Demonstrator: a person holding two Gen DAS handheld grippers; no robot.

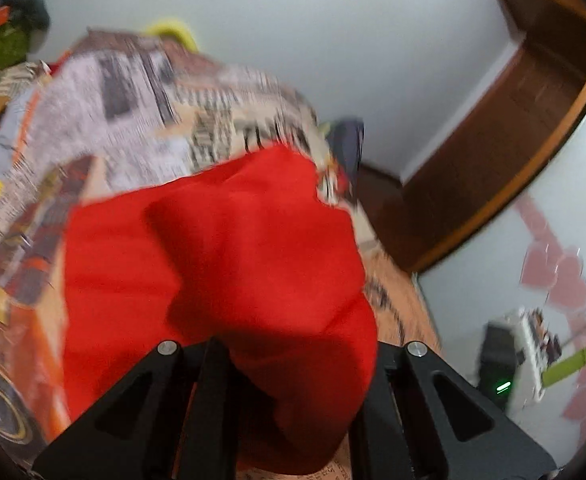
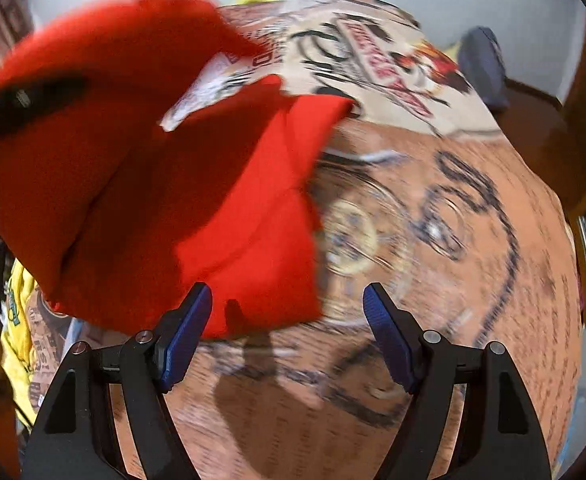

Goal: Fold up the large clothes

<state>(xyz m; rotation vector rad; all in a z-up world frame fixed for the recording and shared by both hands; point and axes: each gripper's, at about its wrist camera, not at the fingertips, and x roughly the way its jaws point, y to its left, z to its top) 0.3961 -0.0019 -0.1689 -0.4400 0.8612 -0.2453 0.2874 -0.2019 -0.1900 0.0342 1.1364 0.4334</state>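
A large red garment (image 1: 221, 264) hangs in front of my left gripper (image 1: 293, 380), draped over its fingers and hiding the tips; the jaws seem closed on the cloth. In the right wrist view the same red garment (image 2: 141, 184) is lifted at the left above the printed bedspread (image 2: 433, 280). My right gripper (image 2: 287, 320) is open and empty, its blue pads (image 2: 185, 340) just below the garment's lower edge. The other gripper (image 2: 21, 100) shows as a dark blur at the upper left against the red cloth.
The bed is covered with a newspaper-and-cartoon print spread (image 1: 141, 112). Yellow clothes (image 2: 17, 320) lie at the left, a dark blue item (image 2: 483, 64) at the far edge. A wooden door frame (image 1: 513, 152) and white wall stand to the right, with a small device (image 1: 501, 364) below.
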